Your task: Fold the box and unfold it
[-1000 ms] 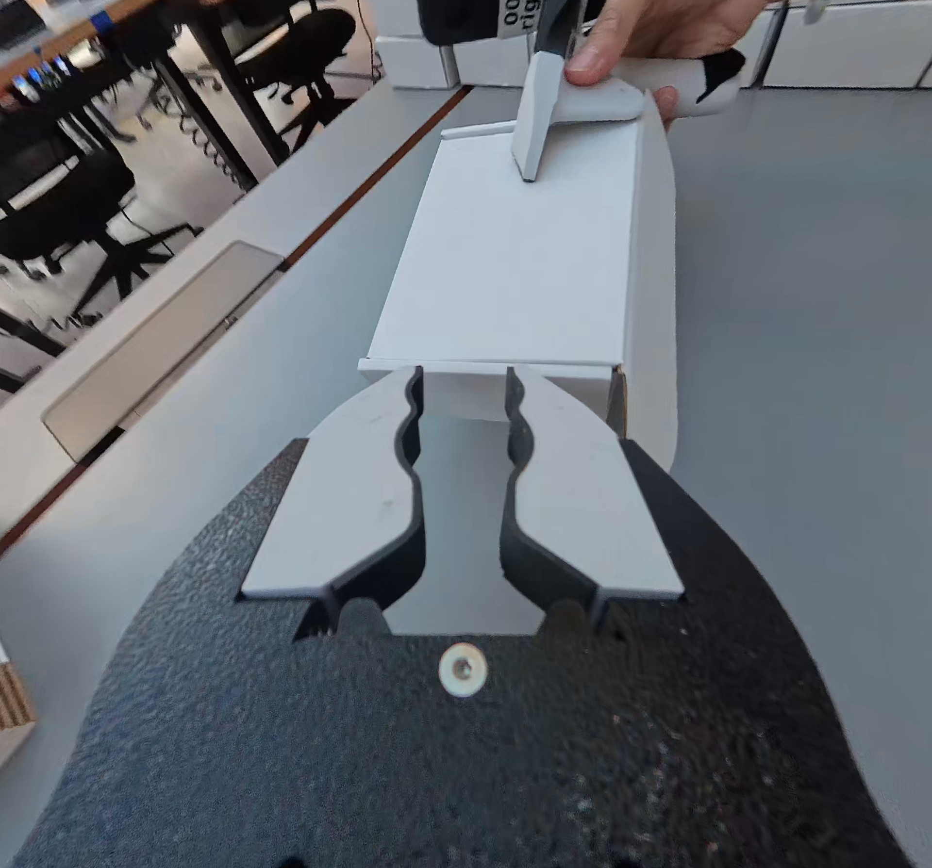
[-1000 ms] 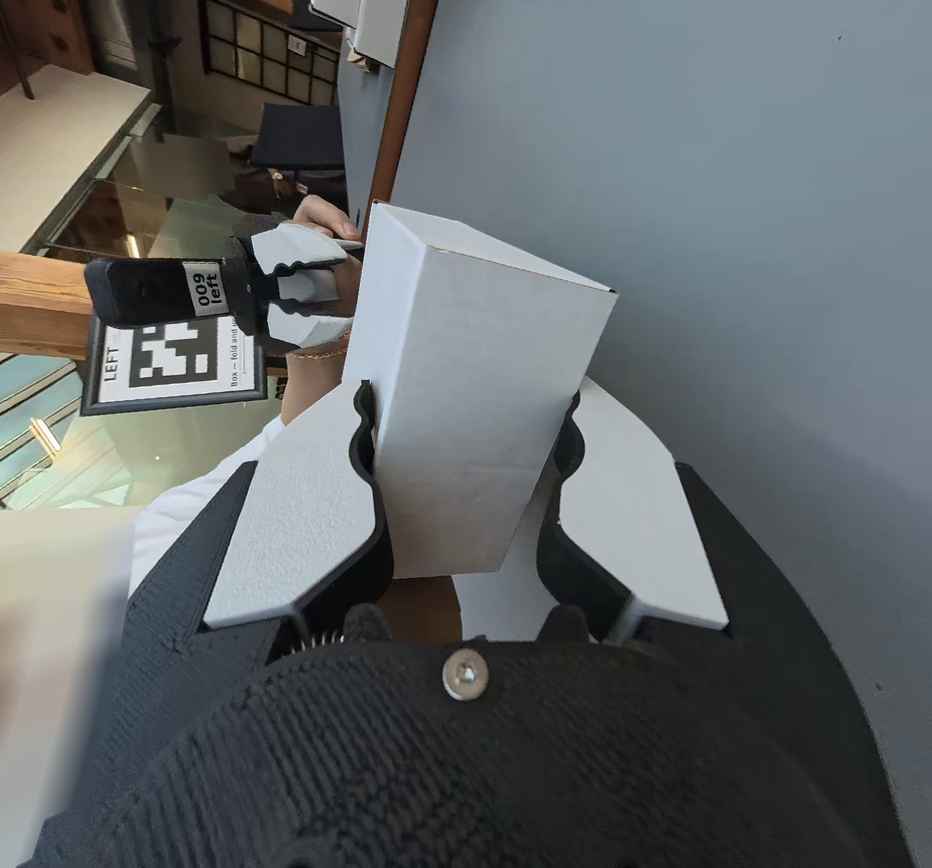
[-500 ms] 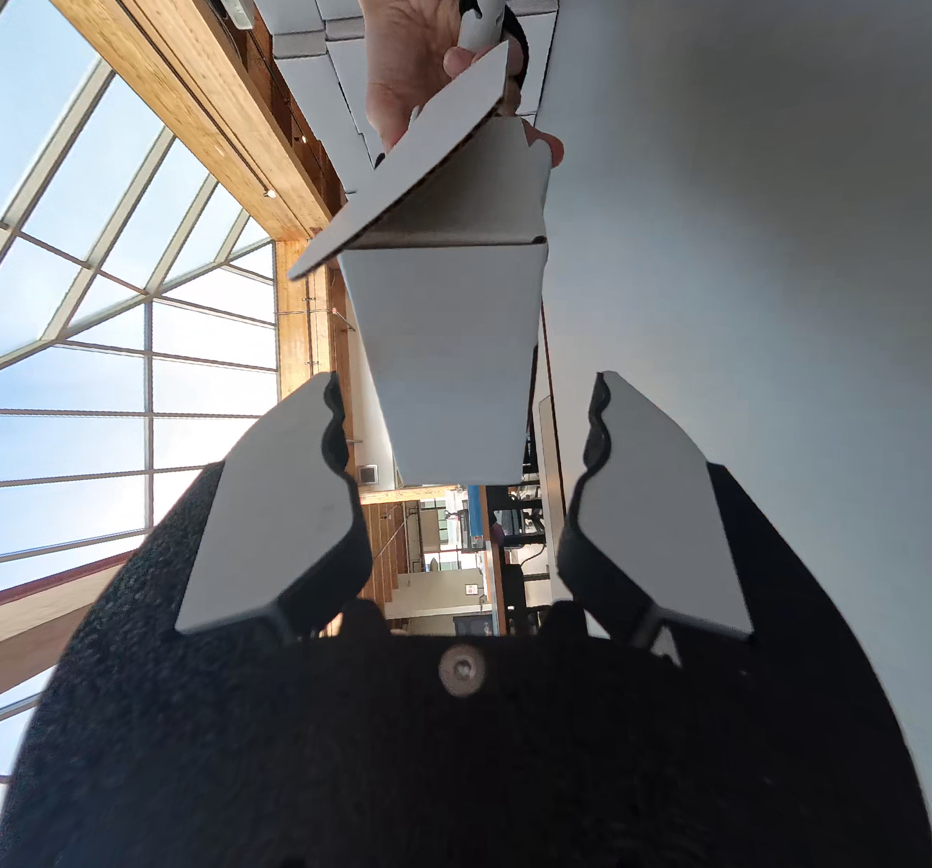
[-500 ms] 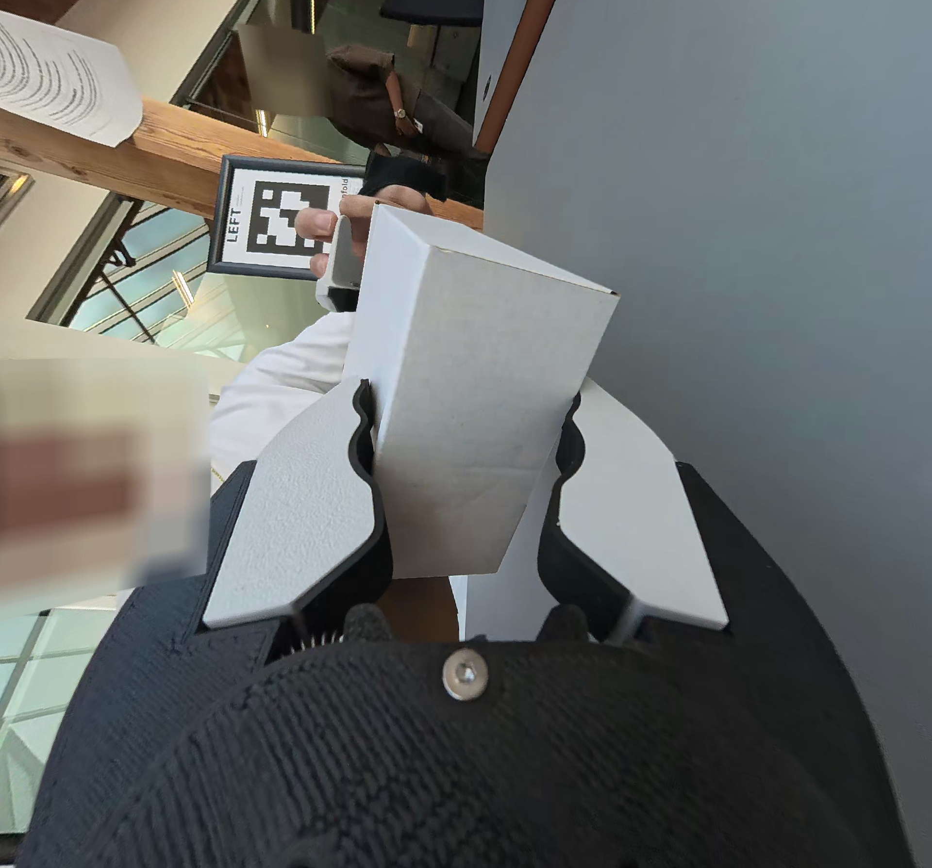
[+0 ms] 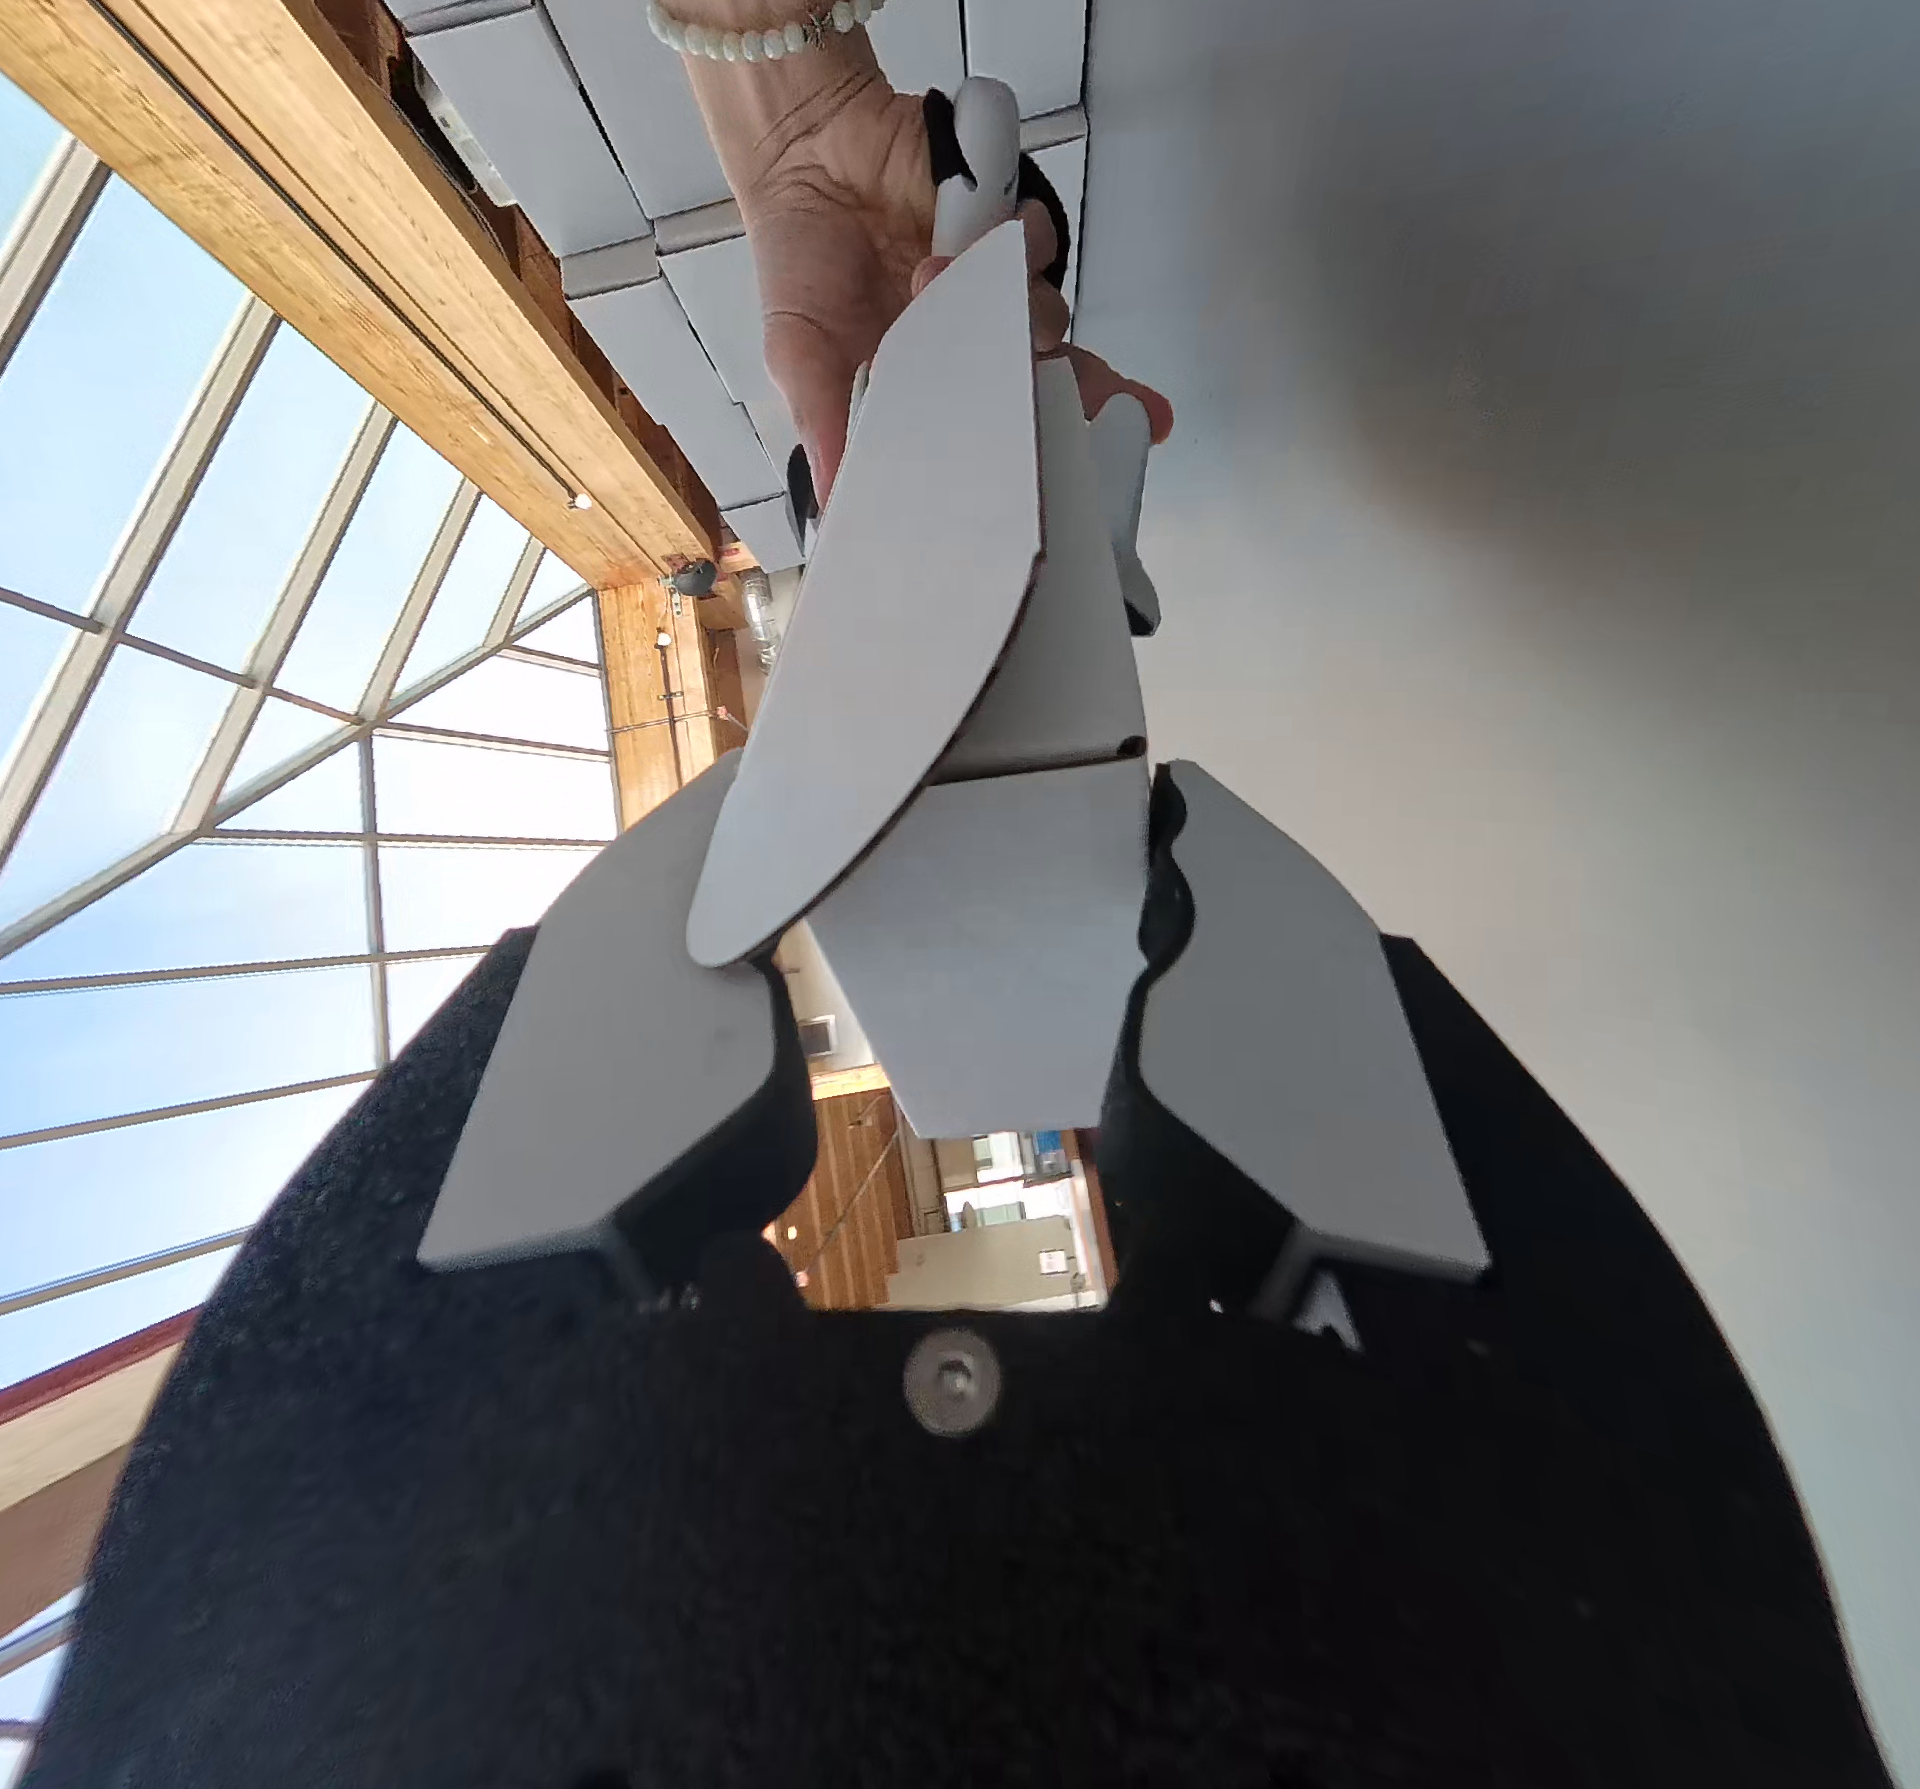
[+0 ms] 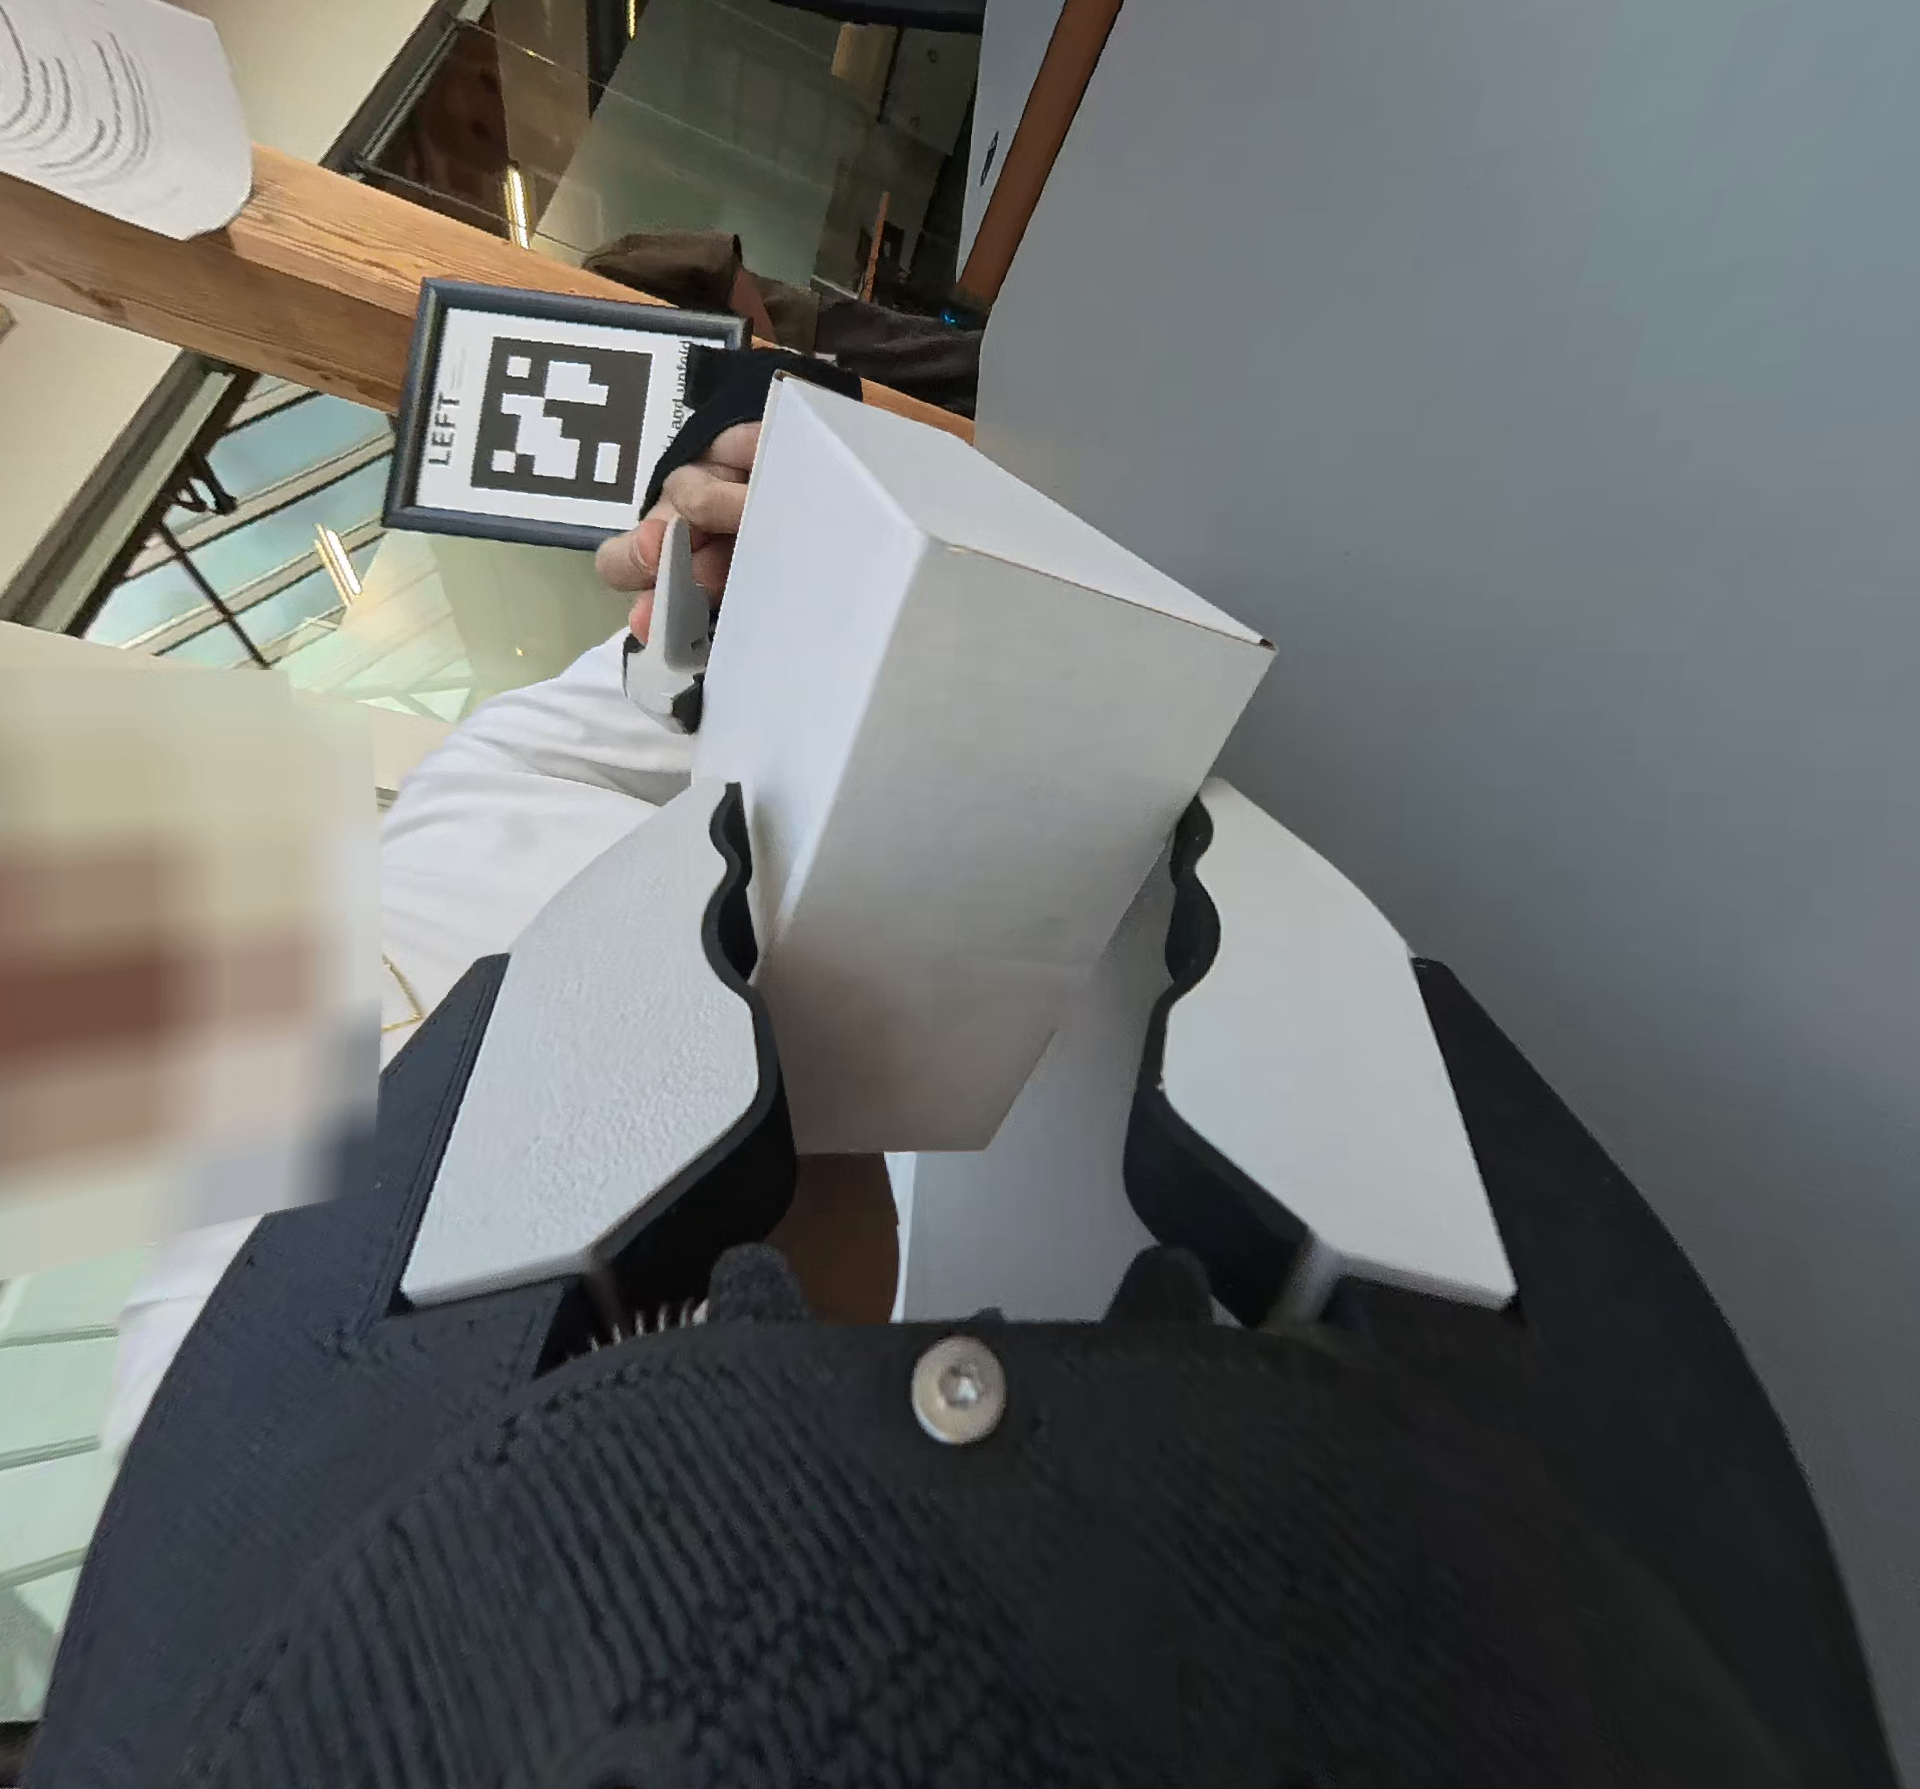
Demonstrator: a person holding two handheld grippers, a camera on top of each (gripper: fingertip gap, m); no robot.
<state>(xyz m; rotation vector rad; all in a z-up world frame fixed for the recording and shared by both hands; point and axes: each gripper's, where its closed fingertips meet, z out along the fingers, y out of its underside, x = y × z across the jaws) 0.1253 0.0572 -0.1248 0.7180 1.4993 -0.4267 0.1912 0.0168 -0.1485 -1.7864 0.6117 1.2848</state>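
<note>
The white cardboard box (image 6: 966, 700) is held up off the grey table (image 6: 1507, 389). My right gripper (image 6: 961, 799) is shut on the box body, with both pads against its sides. In the left wrist view the box's far end (image 5: 997, 929) points at me with its flaps loose. A rectangular flap lies between the fingers of my left gripper (image 5: 945, 783), and a rounded flap (image 5: 883, 659) lies over the left finger. The right finger (image 5: 1278, 991) touches the flap's edge. Background shows between the flap and the left finger, so this gripper is open.
The hand on the right gripper, with a bead bracelet (image 5: 769, 25), shows behind the box. Stacked white boxes (image 5: 623, 160) stand beyond the table. A framed marker card (image 6: 561, 430) and a white sleeve (image 6: 540, 783) lie behind the box.
The box was lifted off the table and turned. My left jaws opened wide, then narrowed around the end flap, and the rounded flap swung over the left finger. The right grip held.
</note>
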